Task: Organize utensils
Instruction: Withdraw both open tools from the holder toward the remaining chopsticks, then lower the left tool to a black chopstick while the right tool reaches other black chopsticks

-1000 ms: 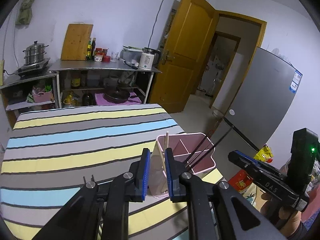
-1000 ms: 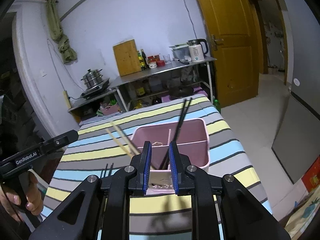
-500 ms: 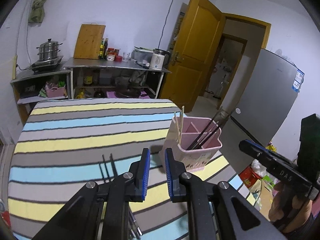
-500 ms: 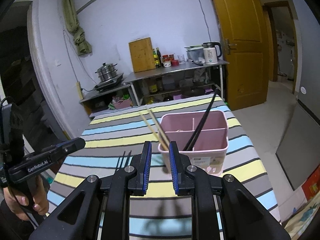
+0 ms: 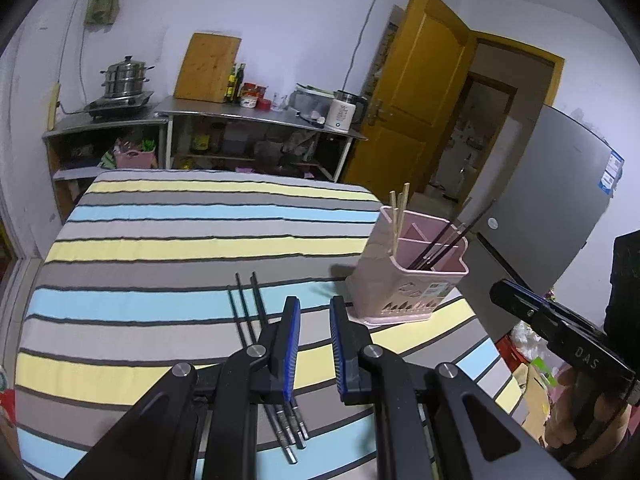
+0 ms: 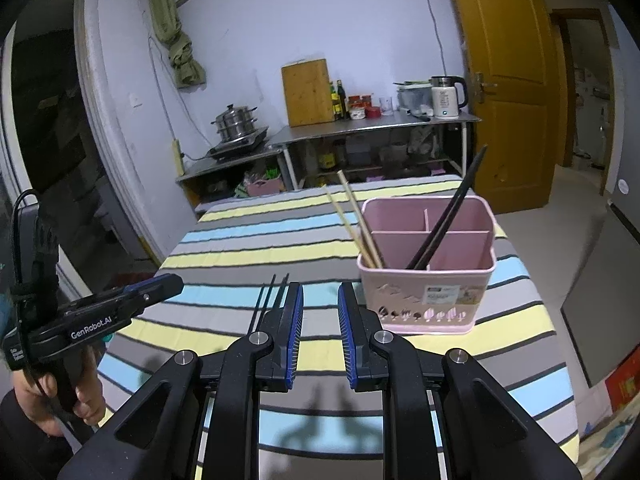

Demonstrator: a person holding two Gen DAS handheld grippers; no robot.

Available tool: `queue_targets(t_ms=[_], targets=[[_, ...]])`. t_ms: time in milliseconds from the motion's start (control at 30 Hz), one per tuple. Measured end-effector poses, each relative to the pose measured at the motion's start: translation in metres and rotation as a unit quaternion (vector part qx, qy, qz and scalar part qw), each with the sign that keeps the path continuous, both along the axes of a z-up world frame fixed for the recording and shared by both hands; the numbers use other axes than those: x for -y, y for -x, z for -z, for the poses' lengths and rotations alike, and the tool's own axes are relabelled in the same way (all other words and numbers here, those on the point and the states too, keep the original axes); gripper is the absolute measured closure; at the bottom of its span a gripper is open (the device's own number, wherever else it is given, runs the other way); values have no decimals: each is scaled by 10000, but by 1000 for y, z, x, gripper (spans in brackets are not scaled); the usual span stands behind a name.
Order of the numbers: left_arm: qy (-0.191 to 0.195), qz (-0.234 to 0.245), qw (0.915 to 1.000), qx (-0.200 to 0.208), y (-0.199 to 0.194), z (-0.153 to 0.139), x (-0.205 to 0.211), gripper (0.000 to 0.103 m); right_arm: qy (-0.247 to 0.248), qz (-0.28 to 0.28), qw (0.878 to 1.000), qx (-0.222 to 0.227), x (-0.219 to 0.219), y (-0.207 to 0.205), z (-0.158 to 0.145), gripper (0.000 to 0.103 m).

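Both grippers, left [image 5: 314, 344] and right [image 6: 319, 336], released and empty. Black chopsticks [image 5: 250, 312] lie near the table's [image 5: 160, 248] front edge; pink holder [image 6: 426, 264] by its right edge. A careless pinch could roll them off.

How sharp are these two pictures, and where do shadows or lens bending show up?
Left wrist view: fisheye bends the striped tablecloth and the walls; the pink plastic utensil caddy is sharp. Right wrist view: the right gripper throws a soft dark shadow on the cloth below its fingers; corners go black.
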State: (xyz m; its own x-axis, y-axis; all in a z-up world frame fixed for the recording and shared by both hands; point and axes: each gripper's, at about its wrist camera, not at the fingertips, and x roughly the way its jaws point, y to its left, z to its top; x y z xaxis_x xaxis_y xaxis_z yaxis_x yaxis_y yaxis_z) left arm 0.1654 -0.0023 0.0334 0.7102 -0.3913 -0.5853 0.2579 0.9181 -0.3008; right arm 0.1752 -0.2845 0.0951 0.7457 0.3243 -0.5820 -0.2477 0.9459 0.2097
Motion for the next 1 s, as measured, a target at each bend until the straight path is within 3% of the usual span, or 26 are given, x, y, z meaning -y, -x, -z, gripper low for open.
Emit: queue_targets(t_ms=[267,600,1000], targets=[[-185,-153,9992,-328,-7,31,-10,89,15,-212,9994,-282,-17,-7,23,85],[-307,-390,9934,-1030,-37,86,-23,89,99,-529,9956,-773,-41,-26,64,85],[-472,-410,9892,-1327,-82,124,-7,83,109,-651,9917,-1103,-49,-39,90,85]])
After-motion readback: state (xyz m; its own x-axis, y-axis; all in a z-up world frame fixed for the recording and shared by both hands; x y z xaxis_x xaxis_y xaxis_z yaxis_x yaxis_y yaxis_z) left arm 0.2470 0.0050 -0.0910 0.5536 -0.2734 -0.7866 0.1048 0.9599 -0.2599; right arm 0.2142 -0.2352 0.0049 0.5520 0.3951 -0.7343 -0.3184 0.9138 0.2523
